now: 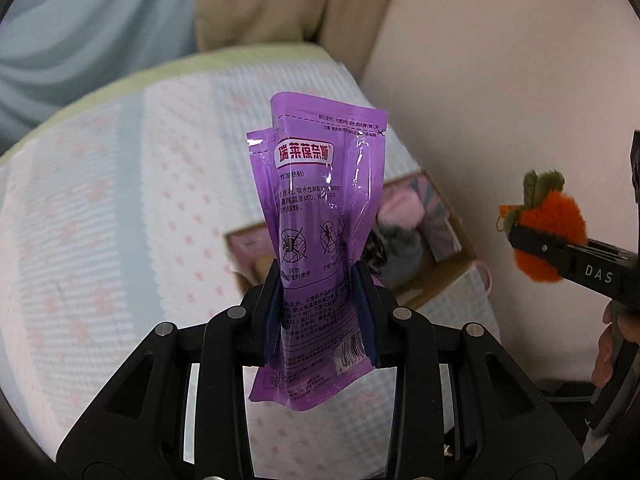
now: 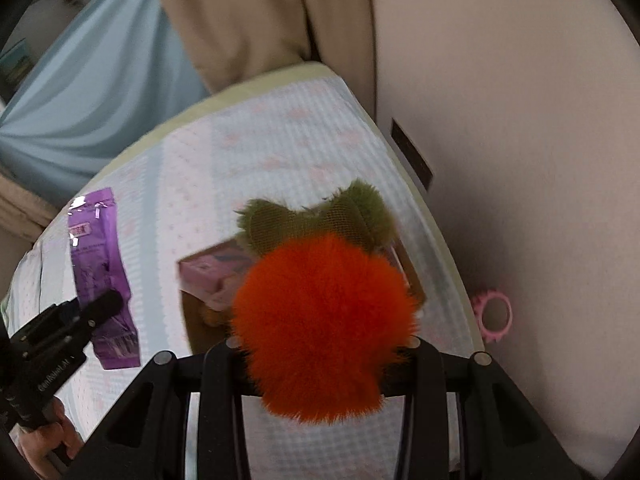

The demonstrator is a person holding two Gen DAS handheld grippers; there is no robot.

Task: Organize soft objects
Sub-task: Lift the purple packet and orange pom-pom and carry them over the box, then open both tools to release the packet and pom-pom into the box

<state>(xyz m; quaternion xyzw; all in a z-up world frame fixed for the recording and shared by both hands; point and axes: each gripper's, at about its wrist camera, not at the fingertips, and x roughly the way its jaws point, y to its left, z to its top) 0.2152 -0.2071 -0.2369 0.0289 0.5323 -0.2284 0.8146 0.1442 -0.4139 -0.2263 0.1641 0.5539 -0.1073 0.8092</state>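
Note:
My left gripper (image 1: 320, 304) is shut on a purple plastic pouch (image 1: 320, 208) with Chinese print and holds it upright above the bed. The pouch also shows in the right wrist view (image 2: 102, 272), with the left gripper (image 2: 96, 308) on it. My right gripper (image 2: 320, 352) is shut on a fluffy orange plush fruit (image 2: 320, 320) with green leaves, held in the air; its fingertips are hidden by the fur. The plush (image 1: 548, 232) and the right gripper (image 1: 540, 244) show at the right of the left wrist view. An open cardboard box (image 1: 452, 276) lies on the bed beyond both.
The box holds pink and grey soft things (image 1: 400, 216). The bed (image 1: 100, 200) has a white and blue checked cover with pink dots. A beige wall (image 2: 520, 160) runs along its right side. A pink spiky ring (image 2: 494, 316) lies by the wall. Curtains (image 2: 240, 20) hang behind.

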